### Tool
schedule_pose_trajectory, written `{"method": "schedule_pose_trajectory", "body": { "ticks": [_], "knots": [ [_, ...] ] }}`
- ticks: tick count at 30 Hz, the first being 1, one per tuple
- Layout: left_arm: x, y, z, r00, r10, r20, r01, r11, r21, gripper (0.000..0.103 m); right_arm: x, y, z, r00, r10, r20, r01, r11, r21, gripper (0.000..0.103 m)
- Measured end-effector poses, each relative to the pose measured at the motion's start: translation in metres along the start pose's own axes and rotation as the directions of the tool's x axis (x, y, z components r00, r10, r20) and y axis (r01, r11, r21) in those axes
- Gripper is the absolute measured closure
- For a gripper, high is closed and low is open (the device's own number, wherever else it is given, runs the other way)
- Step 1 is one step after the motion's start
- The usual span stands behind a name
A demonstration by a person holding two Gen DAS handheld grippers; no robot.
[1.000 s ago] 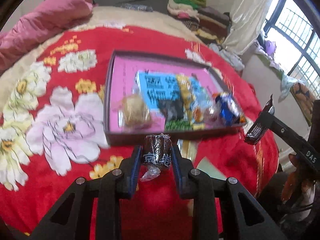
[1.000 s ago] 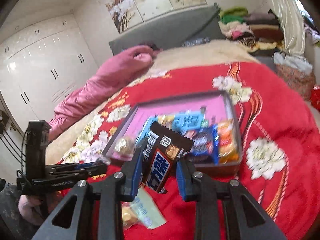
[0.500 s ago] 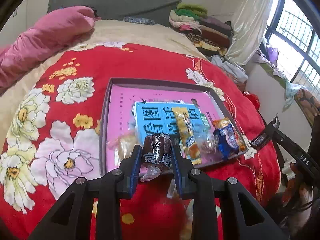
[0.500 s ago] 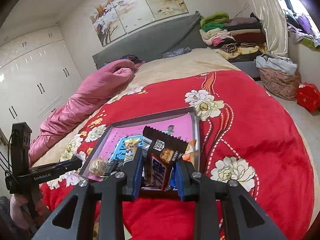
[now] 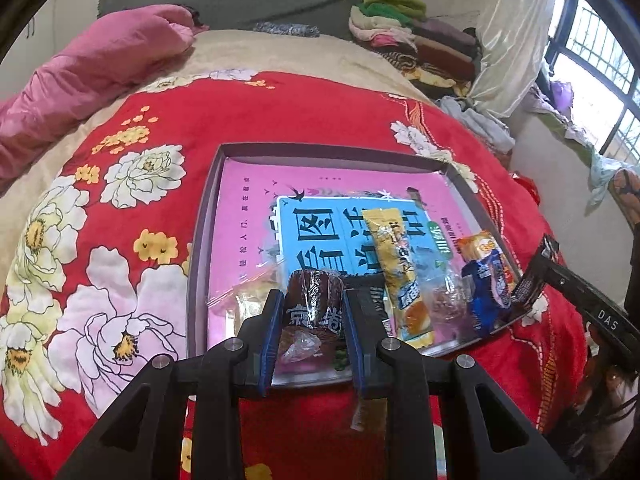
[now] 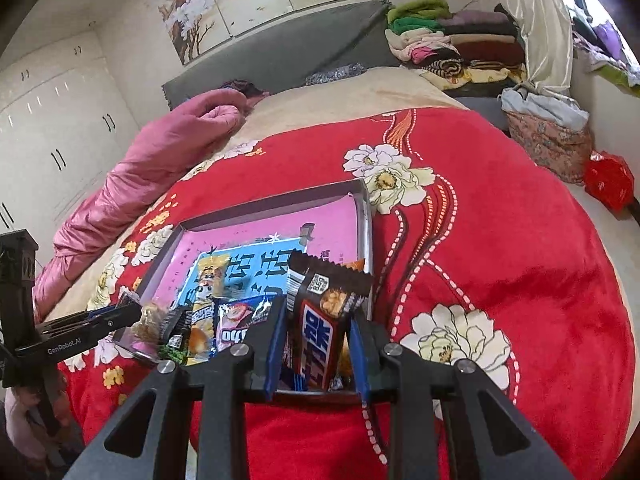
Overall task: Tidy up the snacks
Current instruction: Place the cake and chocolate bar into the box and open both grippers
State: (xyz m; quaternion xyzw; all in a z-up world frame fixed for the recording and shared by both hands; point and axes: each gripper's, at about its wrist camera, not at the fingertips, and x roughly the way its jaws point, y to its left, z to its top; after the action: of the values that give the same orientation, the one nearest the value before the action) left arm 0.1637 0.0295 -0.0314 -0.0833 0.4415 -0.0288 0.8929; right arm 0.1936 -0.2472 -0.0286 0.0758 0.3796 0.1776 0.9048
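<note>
The left tongs gripped a brown wrapped snack over the near edge of the tray, likely to drop it among the packets there. The right tongs clamped a dark chocolate bar upright above the tray's near right corner. Only the right view showed the wardrobe; only the left showed the window.

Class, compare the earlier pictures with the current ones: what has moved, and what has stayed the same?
Both grippers have carried their snacks in over the tray. The left gripper stays shut on the brown wrapped snack, the right gripper on the chocolate bar. Nothing was let go. Snacks already in the tray lie as before.
</note>
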Motion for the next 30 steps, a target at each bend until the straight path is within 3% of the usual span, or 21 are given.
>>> {"method": "schedule_pose_trajectory", "body": {
  "ticks": [9,20,25,30],
  "knots": [
    [0.010,0.002,-0.001,1.000,0.005,-0.026,-0.005,1.000,-0.009,0.073,0.025,-0.001,0.004,1.000,0.003,-0.029,-0.003,1.000,-0.017,0.074],
    [0.014,0.000,-0.002,0.999,-0.011,-0.038,0.011,1.000,-0.004,0.072,0.021,-0.006,0.004,0.998,0.058,-0.016,-0.058,0.998,0.032,0.073],
    [0.014,-0.001,-0.003,0.999,-0.015,-0.041,0.016,1.000,0.009,0.072,0.010,-0.005,0.006,0.997,0.080,0.013,-0.080,0.996,0.034,0.066],
    [0.013,-0.001,-0.003,0.999,-0.020,-0.040,0.020,1.000,0.013,0.059,0.000,-0.002,0.005,0.995,0.098,0.036,-0.099,0.995,0.023,0.064]
  ]
}}
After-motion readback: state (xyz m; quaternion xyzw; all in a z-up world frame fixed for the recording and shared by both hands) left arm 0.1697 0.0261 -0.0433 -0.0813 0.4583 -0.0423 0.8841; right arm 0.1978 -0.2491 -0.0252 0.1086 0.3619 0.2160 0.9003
